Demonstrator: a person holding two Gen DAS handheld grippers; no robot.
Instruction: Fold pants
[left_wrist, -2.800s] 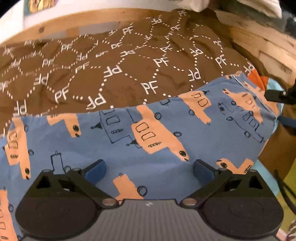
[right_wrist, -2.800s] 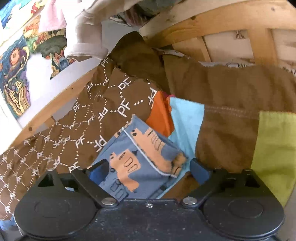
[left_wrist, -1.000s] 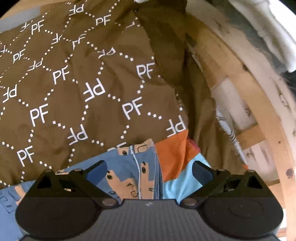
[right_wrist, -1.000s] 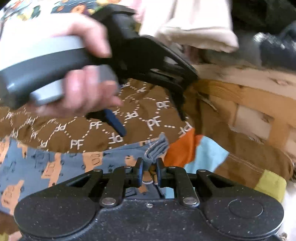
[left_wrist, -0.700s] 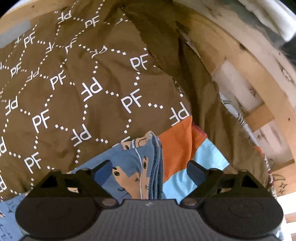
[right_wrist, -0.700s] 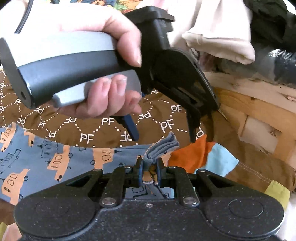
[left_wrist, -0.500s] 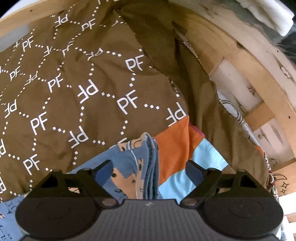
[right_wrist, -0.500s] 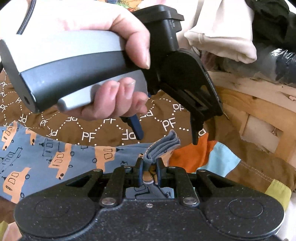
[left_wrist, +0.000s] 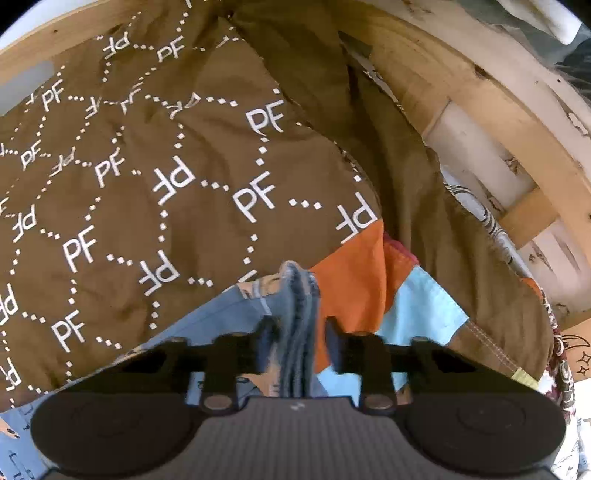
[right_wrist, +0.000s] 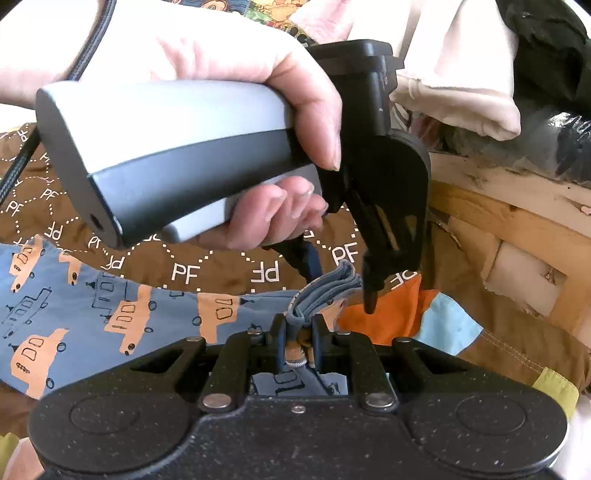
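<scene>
The pants (right_wrist: 110, 295) are blue with orange trucks and lie spread over a brown blanket. Their right edge is gathered into an upright bunch (left_wrist: 297, 295). My right gripper (right_wrist: 298, 332) is shut on the base of that bunch (right_wrist: 332, 288). A hand (right_wrist: 258, 74) holds my left gripper (right_wrist: 340, 284) steeply downward over the top of the bunch. In the left wrist view, the left gripper (left_wrist: 299, 332) has its jaws closing, with the folded layers between them and the pads against the cloth.
A brown blanket (left_wrist: 184, 184) printed with white "PF" covers the surface. An orange and light-blue patchwork cloth (left_wrist: 351, 277) lies just right of the bunch. A wooden slatted frame (right_wrist: 498, 221) rises behind, with pale clothes (right_wrist: 461, 74) draped over it.
The left jaws went from wide apart to narrow around the bunched edge. The right gripper kept its hold and stayed in place.
</scene>
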